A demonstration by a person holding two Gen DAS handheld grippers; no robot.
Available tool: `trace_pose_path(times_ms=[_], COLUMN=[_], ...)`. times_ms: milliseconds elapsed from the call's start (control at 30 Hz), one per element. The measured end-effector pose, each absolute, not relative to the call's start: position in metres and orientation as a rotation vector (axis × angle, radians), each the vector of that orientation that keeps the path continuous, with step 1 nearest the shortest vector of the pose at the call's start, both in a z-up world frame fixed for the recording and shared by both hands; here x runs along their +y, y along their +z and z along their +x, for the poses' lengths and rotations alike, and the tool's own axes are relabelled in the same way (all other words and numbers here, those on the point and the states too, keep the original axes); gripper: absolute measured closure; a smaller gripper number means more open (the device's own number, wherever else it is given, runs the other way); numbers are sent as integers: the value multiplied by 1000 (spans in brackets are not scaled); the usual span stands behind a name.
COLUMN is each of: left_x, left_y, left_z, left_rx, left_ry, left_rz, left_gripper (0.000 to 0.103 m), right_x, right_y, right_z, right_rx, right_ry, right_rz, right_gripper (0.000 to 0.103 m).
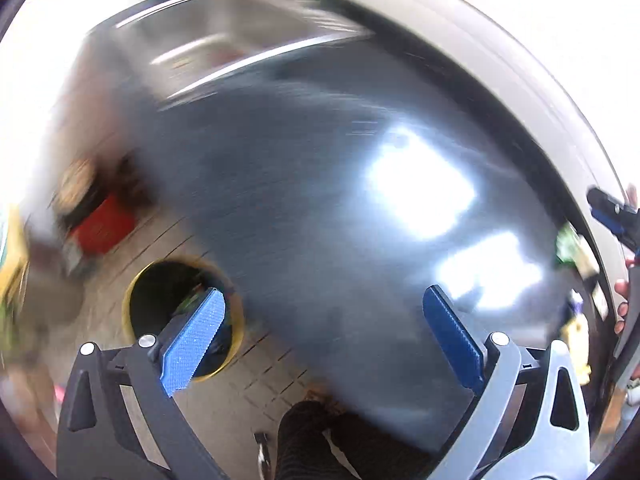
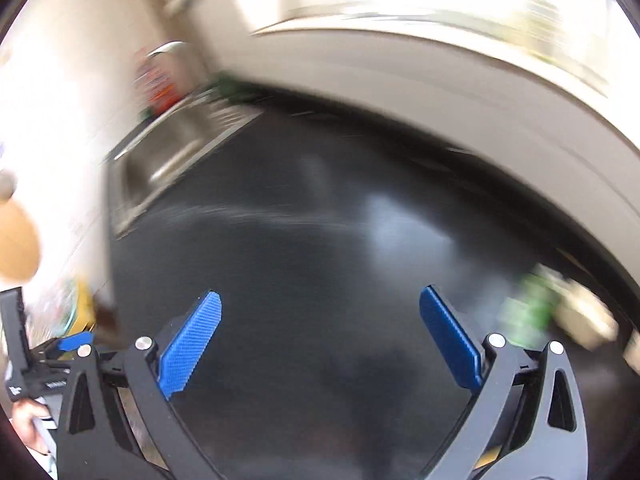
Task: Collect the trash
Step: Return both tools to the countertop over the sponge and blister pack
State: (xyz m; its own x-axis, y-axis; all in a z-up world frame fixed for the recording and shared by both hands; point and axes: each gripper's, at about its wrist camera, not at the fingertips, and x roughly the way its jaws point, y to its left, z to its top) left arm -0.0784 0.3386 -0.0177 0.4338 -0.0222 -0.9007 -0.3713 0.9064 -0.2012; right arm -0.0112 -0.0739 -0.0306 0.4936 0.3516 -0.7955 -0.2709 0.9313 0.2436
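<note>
Both views are motion-blurred. My left gripper (image 1: 322, 322) is open and empty above the edge of a dark countertop (image 1: 320, 184). A yellow-rimmed trash bin (image 1: 138, 292) with dark contents stands on the tiled floor below its left finger. Green and white trash (image 1: 572, 248) lies on the counter at far right. My right gripper (image 2: 320, 328) is open and empty over the same dark countertop (image 2: 320, 240). A blurred green and white wrapper (image 2: 532, 308) lies on the counter to its right. The left gripper (image 2: 60, 348) shows at the left edge of the right wrist view.
A steel sink (image 1: 224, 40) is set in the counter at the back; it also shows in the right wrist view (image 2: 160, 152) with a tap and red bottle behind. A red box (image 1: 104, 224) and clutter sit on the floor at left. A white wall borders the counter.
</note>
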Motion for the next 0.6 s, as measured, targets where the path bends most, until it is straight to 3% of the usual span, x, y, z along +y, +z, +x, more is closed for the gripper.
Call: trace_pose_path(times_ms=[167, 333, 600], left_x=[222, 102, -17], left_y=[-17, -28, -37], left_z=[-3, 31, 26], left_rx=[1169, 1238, 1312], left_ry=[-39, -260, -468], left_rz=[-228, -81, 69], left_gripper=[7, 7, 7], right_x=[-256, -372, -465], right_y=[-43, -79, -126], right_z=[-56, -119, -211], right_rx=[1000, 1069, 1121], right_ry=[26, -230, -450], right_rz=[197, 324, 545], right_gripper=[7, 7, 7])
